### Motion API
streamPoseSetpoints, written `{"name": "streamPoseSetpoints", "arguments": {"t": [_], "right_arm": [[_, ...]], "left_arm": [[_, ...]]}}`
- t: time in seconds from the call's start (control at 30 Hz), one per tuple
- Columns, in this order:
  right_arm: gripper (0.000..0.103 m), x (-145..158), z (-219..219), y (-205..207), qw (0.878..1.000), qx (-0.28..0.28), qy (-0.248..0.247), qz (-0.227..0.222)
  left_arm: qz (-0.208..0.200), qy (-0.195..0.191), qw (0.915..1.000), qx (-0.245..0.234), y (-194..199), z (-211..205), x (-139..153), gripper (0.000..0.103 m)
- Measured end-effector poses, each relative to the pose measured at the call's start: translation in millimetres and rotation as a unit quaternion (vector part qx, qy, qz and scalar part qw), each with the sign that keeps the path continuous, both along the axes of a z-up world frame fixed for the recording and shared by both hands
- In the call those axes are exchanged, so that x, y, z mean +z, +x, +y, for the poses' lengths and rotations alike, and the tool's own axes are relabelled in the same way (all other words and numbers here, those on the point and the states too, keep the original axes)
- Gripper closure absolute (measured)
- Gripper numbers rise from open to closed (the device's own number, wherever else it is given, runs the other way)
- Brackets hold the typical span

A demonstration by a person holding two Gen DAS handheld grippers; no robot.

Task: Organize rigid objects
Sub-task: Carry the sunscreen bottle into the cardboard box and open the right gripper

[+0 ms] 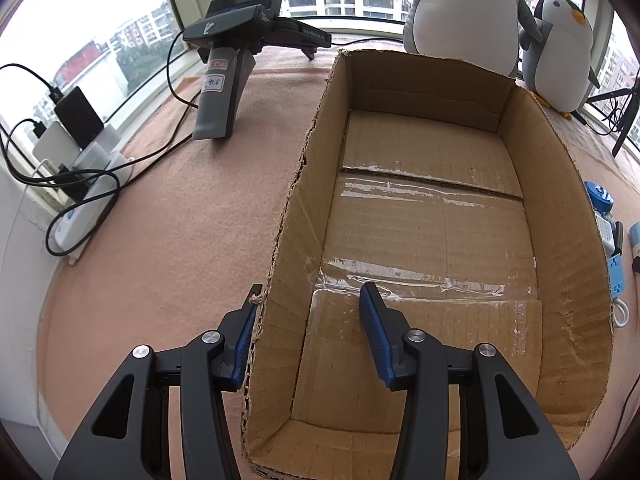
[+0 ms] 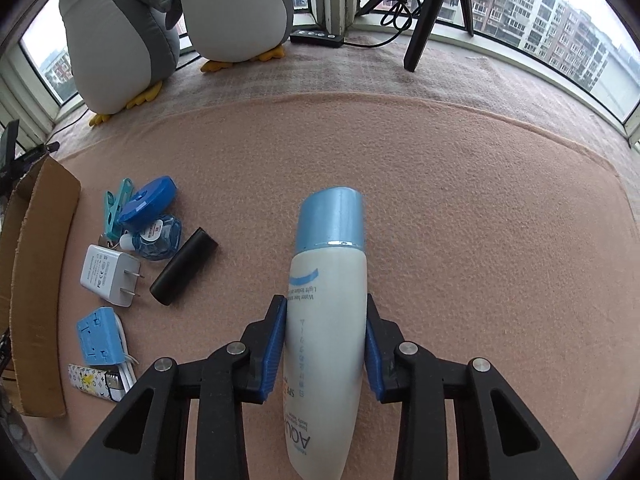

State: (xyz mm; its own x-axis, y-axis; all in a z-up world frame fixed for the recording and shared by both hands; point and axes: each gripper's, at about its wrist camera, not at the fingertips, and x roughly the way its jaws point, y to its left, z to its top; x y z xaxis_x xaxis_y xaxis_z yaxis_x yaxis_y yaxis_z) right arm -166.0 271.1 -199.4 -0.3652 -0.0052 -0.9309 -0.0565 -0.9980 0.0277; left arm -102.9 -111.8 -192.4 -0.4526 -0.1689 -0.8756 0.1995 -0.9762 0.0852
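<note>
The left tool [image 1: 308, 332] hangs wide open, straddling the box [image 1: 568, 280] wall. The right tool [image 2: 326, 344] is level, clamped on a bottle [image 2: 328, 312].

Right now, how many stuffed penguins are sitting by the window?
2. The larger penguin sits near the middle window frame, and the smaller penguin sits beside it to the left in the right wrist view. More could be outside both views.

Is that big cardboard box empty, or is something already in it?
Empty. The left wrist view looks straight into the cardboard box: only its bare, taped floor shows. The left gripper straddles its near wall, open.
</note>
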Motion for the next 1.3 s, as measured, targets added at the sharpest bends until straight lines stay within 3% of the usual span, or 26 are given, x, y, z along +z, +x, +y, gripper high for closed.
{"name": "streamPoseSetpoints", "arguments": {"t": [0.27,0.53,0.93,1.3], "right_arm": [[0.074,16.1,-2.4,8.4,1.0,-0.005,-0.02,0.024],[0.074,52.6,-27.7,17.0,0.997,0.021,-0.043,0.061],[0.074,108.9,-133.6,27.4,0.98,0.134,-0.101,0.105],[0.074,93.7,-224.9,30.5,0.968,0.203,-0.125,0.082]], "left_arm": [[-0.001,0.001,1.0,0.0,-1.6,0.5,0.6,0.057],[-0.002,0.005,1.0,-0.002,-2.4,-1.5,0.5,0.057],[0.0,0.0,1.0,-0.004,-2.3,-0.7,0.6,0.057],[0.002,-0.001,1.0,-0.004,-1.8,-0.6,0.3,0.057]]}}
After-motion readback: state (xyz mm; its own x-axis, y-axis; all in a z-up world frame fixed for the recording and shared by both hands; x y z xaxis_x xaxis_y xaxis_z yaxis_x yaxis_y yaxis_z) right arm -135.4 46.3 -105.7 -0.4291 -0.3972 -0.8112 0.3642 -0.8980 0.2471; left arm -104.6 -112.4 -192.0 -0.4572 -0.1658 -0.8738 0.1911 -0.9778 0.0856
